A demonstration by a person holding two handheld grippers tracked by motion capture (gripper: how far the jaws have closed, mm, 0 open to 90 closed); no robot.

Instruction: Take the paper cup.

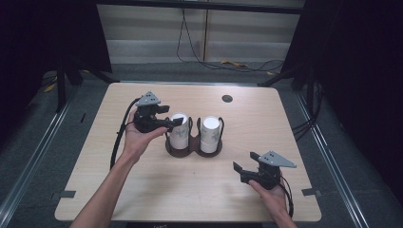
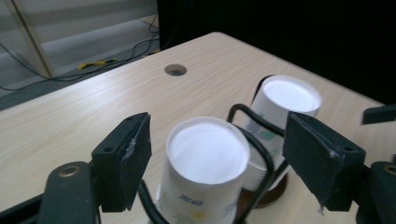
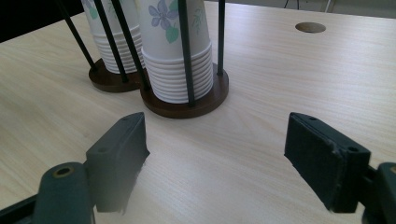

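A dark two-ring cup holder stands mid-table with two stacks of upturned white paper cups, flower-printed. My left gripper reaches in from the left at the top of the left stack. In the left gripper view its jaws straddle that top cup, with a gap on each side of the gripper. Behind it rises the right stack. My right gripper hovers open near the table's front right, with nothing between the jaws. It faces the holder's base and the nearer stack.
The wooden table has a round cable hole behind the holder. Black wire posts rise around each stack. Cables lie on the floor beyond the far edge, and dark curtains flank both sides.
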